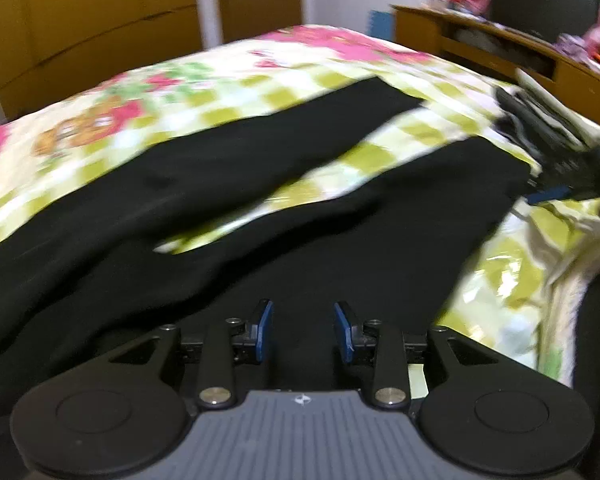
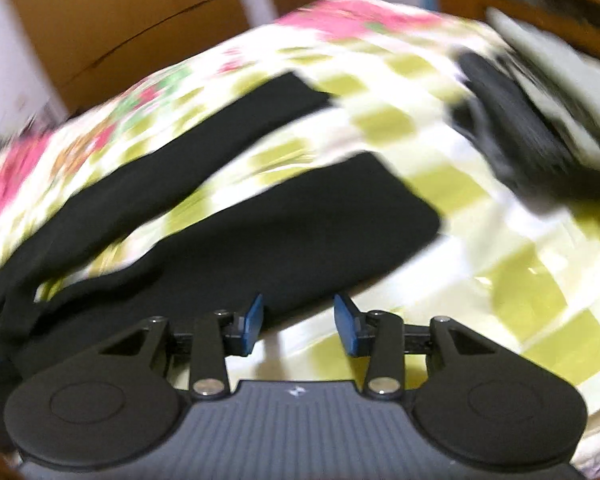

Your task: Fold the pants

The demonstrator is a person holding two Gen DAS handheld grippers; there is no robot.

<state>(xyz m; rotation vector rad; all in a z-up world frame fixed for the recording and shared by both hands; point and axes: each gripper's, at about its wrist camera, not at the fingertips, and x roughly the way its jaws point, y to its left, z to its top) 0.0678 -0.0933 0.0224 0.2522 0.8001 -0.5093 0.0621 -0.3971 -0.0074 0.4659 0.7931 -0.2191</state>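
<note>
Black pants point(image 1: 260, 184) lie spread on a bed, their two legs parted in a V with checked sheet showing between them. In the left wrist view my left gripper point(image 1: 303, 320) hovers over the wide black part of the pants, jaws apart, nothing between the blue pads. The right wrist view shows my right gripper point(image 2: 299, 314) at the near edge of the nearer leg point(image 2: 284, 232), close to its cuff end. Its jaws are apart and hold nothing. Both views are smeared by motion.
The bed wears a yellow-green checked sheet point(image 1: 236, 92) with pink flowers. A blurred black and white object point(image 2: 516, 128) lies on the bed past the cuffs. A wooden desk point(image 1: 480, 40) stands at the back right and wooden cupboards point(image 1: 80, 20) behind.
</note>
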